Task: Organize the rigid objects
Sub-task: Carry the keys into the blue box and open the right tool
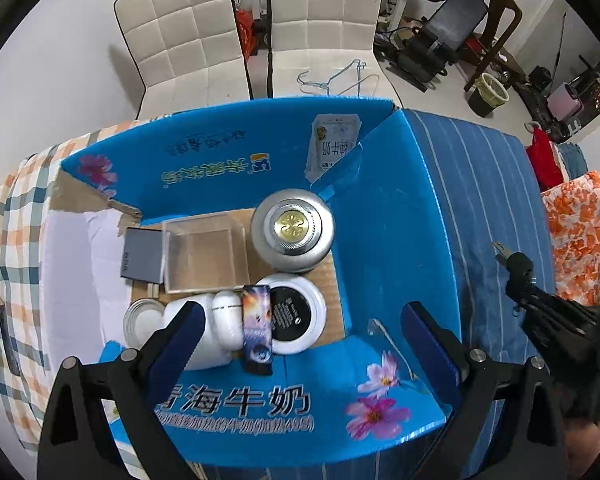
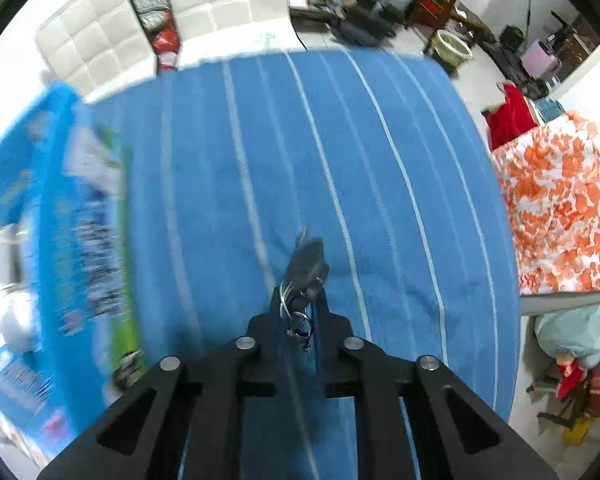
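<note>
My left gripper [image 1: 300, 328] is open and empty above an open blue milk carton box [image 1: 380, 220]. In the box lie a round silver tin [image 1: 293, 235], a clear plastic case [image 1: 204, 256], a grey card [image 1: 142, 254], a white round jar with a black lid [image 1: 296, 316], a white earbud case [image 1: 224, 316], a printed lighter [image 1: 257, 328] and a glass jar [image 1: 140, 320]. My right gripper [image 2: 300, 300] is shut on a bunch of keys [image 2: 306, 264] with a black fob, held above the blue striped cloth. It shows in the left wrist view [image 1: 516, 268], right of the box.
The blue striped cloth [image 2: 340, 160] covers the table right of the box [image 2: 60, 220]. A checked cloth [image 1: 12, 220] lies left of it. An orange floral cloth [image 2: 560, 208] is at the right. Two white chairs [image 1: 188, 40] stand behind, with gym gear beyond.
</note>
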